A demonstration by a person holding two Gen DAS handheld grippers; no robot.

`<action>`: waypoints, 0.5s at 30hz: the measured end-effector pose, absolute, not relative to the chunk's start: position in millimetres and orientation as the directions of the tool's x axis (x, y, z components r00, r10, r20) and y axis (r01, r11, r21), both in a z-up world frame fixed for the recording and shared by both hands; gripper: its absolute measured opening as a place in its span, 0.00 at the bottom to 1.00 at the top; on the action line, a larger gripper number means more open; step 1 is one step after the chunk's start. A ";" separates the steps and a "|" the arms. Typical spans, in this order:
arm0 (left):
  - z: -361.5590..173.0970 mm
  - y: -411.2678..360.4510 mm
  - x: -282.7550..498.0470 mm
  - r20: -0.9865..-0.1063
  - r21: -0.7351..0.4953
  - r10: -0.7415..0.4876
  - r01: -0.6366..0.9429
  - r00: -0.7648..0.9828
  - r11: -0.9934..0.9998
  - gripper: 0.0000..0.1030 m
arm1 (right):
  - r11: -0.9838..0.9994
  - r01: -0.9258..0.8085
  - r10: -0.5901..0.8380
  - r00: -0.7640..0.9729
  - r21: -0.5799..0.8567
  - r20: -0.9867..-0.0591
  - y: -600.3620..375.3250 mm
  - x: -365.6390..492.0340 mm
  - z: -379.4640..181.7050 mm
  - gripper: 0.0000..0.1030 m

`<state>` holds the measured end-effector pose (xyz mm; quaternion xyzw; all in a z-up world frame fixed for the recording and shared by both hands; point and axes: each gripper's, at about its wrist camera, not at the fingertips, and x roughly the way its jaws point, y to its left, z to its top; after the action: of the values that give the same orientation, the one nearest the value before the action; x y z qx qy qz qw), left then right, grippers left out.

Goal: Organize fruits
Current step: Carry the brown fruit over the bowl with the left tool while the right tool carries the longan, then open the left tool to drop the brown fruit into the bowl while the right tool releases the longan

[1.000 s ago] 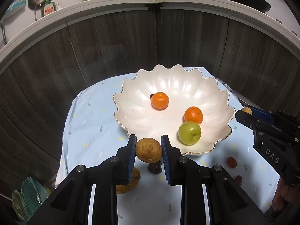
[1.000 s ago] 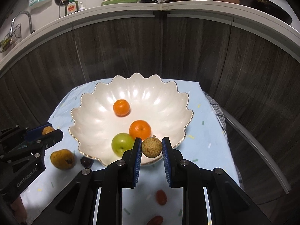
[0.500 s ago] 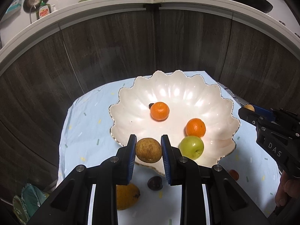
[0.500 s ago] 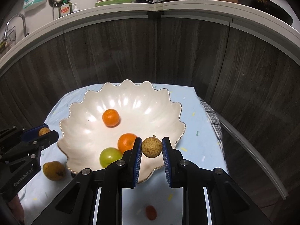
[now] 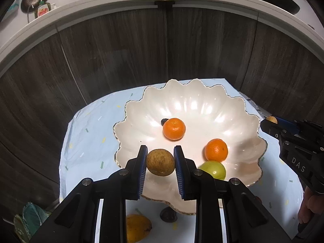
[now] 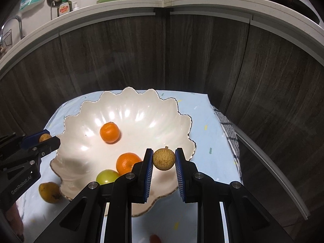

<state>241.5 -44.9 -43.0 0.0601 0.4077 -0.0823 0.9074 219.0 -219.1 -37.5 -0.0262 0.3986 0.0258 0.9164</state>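
Both grippers have carried their fruit forward since a second ago, from short of the near rim to over the white scalloped bowl (image 5: 239, 109). From the left wrist view, the left gripper (image 5: 160, 162) is clamped on a brown round fruit (image 5: 160, 162), its blue pads pressing the fruit's two sides, and the fruit hangs above the bowl's near-left part, at about 7 o'clock of the bowl. From the right wrist view, the right gripper (image 6: 163, 159) is closed on a smaller tan fruit with a stub stem (image 6: 164, 159), held over the bowl's near-right rim, at about 4 o'clock. Inside the bowl lie two oranges, one near the centre (image 5: 174, 129) and one toward 4 o'clock (image 5: 216, 149), with a green apple (image 5: 214, 169) touching the nearer orange at its 6 o'clock side. A small dark item (image 5: 164, 121) peeks out behind the centre orange; what it is cannot be told. On the pale blue cloth (image 5: 85, 141) outside the bowl, at its 7 o'clock, a yellow pear-like fruit (image 5: 137, 225) lies just beside a dark fruit (image 5: 168, 214) that sits under the bowl's rim. In the right wrist view a red fruit (image 6: 155, 238) shows on the cloth at the bottom edge. A dark wood cabinet front (image 5: 162, 50) stands at 12 o'clock beyond the table.
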 end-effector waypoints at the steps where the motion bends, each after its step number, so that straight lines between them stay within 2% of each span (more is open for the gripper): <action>1: -44.2 -44.7 243.1 -0.752 0.041 -0.101 0.198 0.652 0.979 0.26 | 0.997 -0.068 0.026 0.679 -0.027 -0.734 -219.1 220.6 -38.5 0.22; 15: -65.5 -45.1 268.1 -0.787 0.015 -0.113 0.201 0.606 0.980 0.26 | 0.998 -0.064 0.035 0.627 -0.006 -0.778 -220.5 242.4 -56.2 0.22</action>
<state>268.1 -45.1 -65.5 0.0508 0.4350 -0.0876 0.8947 242.4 -220.5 -56.2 -0.0166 0.4308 0.0274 0.9019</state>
